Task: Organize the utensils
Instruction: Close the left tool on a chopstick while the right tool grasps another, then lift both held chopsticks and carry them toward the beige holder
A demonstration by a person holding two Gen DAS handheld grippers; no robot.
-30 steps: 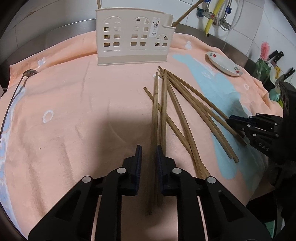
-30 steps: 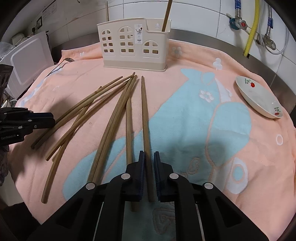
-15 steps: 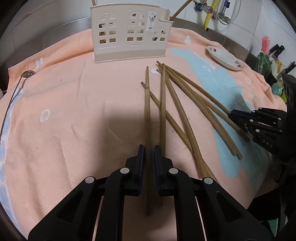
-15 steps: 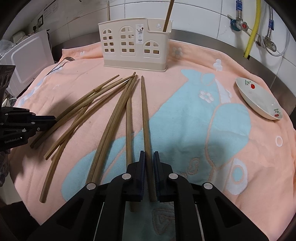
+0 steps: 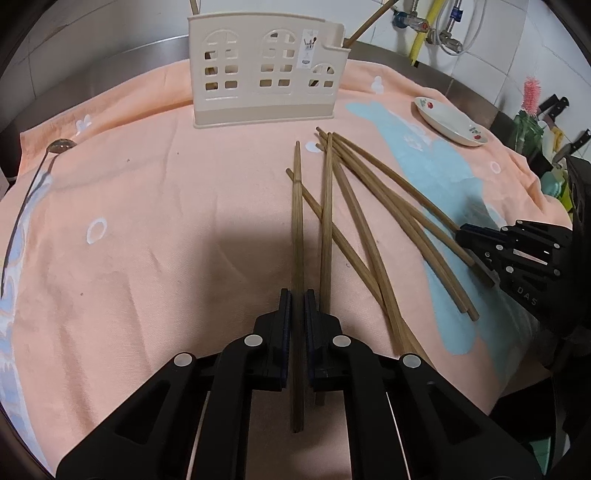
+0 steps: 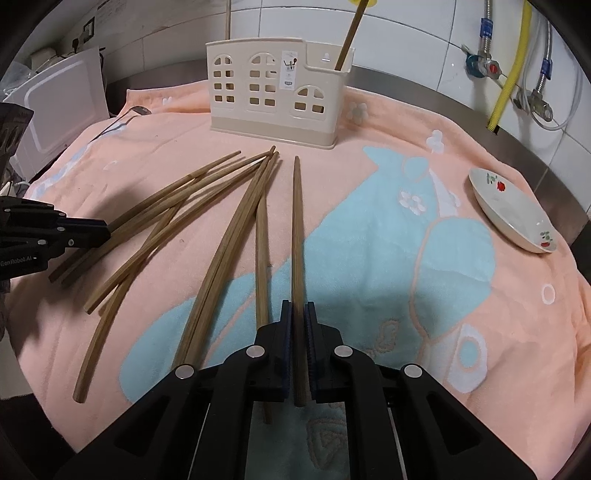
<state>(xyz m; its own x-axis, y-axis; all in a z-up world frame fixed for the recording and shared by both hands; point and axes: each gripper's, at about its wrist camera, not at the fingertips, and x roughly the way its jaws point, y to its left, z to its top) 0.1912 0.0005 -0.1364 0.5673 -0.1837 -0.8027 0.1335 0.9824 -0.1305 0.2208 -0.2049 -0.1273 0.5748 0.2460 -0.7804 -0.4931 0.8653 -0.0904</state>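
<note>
Each hand-held gripper [image 5: 297,295] [image 6: 298,306] clamps one chopstick [image 5: 297,221] [image 6: 297,229] pointing forward.

Towel [image 6: 369,155]: peach-pink, pale blue shapes, white flowers and rings.
Chopsticks [image 6: 229,236]: plain brown wood.
Holder [image 6: 273,88]: cream, window-shaped cut-outs.
Dish [image 6: 513,214]: white, small red and green motifs.
Grippers: black, dark blue pads [image 5: 284,314].
Hose [image 6: 513,62]: yellow.
Wall tiles [image 6: 406,33]: white.
</note>
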